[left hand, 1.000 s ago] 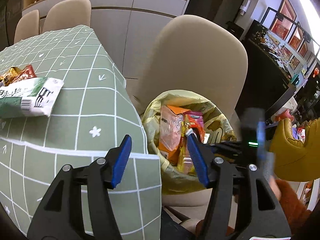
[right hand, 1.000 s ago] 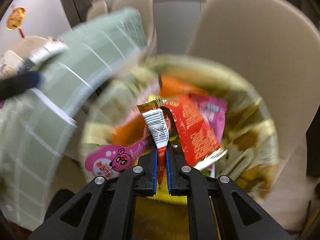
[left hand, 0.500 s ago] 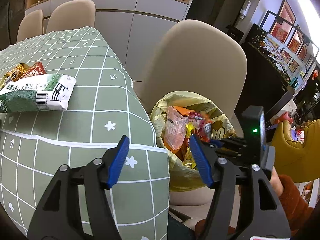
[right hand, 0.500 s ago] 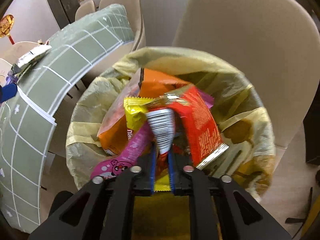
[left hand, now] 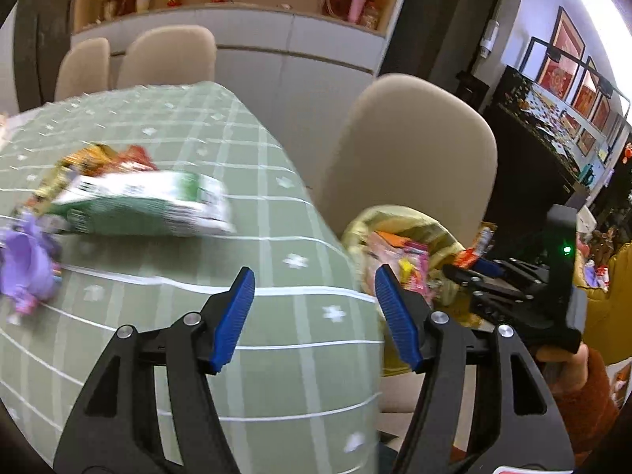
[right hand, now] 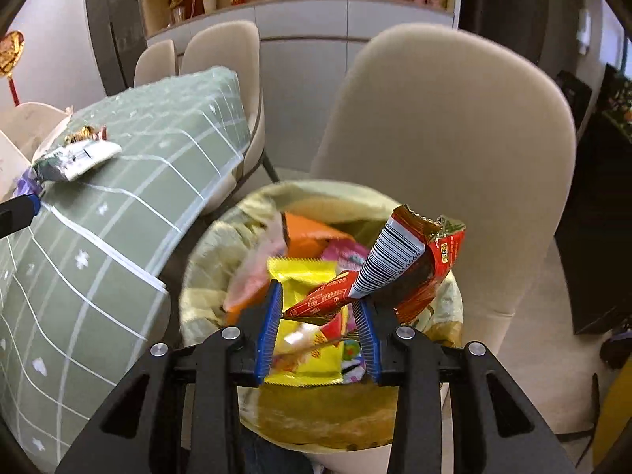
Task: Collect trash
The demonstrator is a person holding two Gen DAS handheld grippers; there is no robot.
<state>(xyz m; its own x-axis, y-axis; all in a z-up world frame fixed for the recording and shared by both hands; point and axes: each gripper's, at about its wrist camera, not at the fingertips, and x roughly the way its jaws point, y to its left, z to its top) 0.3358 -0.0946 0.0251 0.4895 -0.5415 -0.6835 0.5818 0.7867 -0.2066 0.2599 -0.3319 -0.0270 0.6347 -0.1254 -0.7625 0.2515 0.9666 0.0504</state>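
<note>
A yellow trash bag (right hand: 209,245) sits on a beige chair, filled with several snack wrappers. My right gripper (right hand: 318,296) hangs just above it with its jaws opening. A red wrapper with a barcode (right hand: 399,260) lies loose between them, leaning over the right finger, and the pads do not press it. My left gripper (left hand: 314,276) is open and empty over the edge of the green checked table (left hand: 245,158). On the table lie a green-and-white packet (left hand: 138,205), a purple wrapper (left hand: 27,268) and orange-red wrappers (left hand: 102,158).
The beige chair (right hand: 454,138) rises behind the bag, tight against the table's corner. More beige chairs (left hand: 166,55) and a white sideboard (left hand: 316,71) stand at the far side. A dark cabinet (left hand: 533,138) is to the right. A hand in a rust sleeve (left hand: 572,379) holds the right gripper.
The right gripper has risen above the bag and its jaws have parted, so the red wrapper now leans free. The left gripper has shifted over the table towards the packets.
</note>
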